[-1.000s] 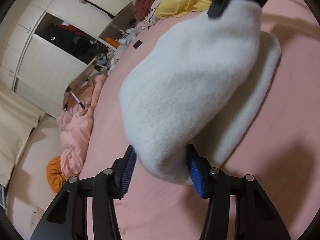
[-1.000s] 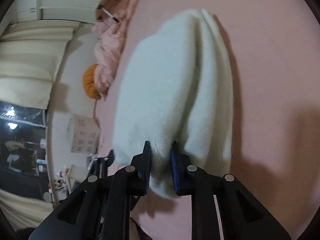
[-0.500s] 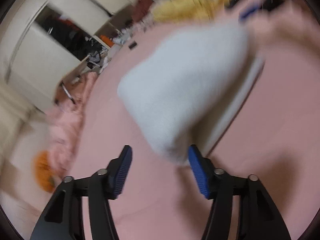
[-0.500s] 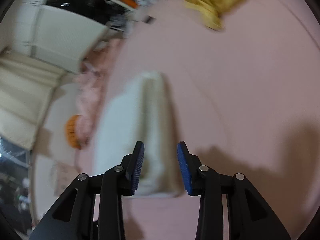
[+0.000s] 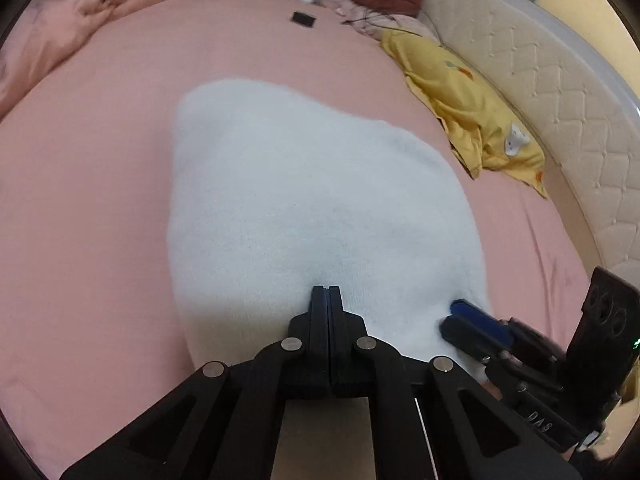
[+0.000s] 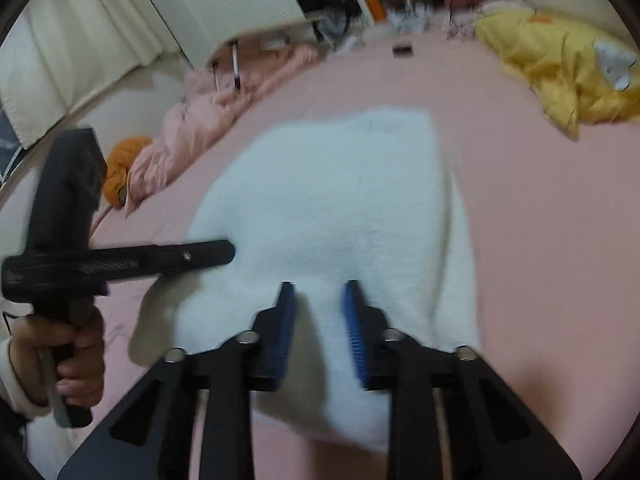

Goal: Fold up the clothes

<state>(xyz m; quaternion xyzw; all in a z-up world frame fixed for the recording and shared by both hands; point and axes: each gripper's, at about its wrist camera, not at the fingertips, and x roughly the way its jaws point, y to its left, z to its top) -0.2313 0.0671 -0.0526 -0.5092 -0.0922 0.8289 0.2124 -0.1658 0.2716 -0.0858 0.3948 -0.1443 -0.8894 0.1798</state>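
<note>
White fleece garment lies folded into a compact slab mid-bed on the pink sheet, its near end toward the near edge of the bed where both grippers work. In the right wrist view a second layer shows along its right side, so at least one fold looks done. Judgement: this piece is close to finished, maybe one more fold or just a squaring-up. Yellow cloth crumpled by the padded headboard and pink bedding heaped off the far left edge are unfolded, whether they count as part of the job I can't tell

Left gripper: jaws fully together, nothing between them, tips just over or touching the near end of the garment, contact unclear. Pitched steeply down. In the right wrist view it comes in from the left, fingers level across the frame, person's hand wrapped around the handle, pale sleeve at the wrist

Right gripper: narrow gap, jaws closing, blue pads over the garment's near end. Fleece shows in the gap but the frame is blurred, no pinch visible. Pitched down, less steeply
</note>
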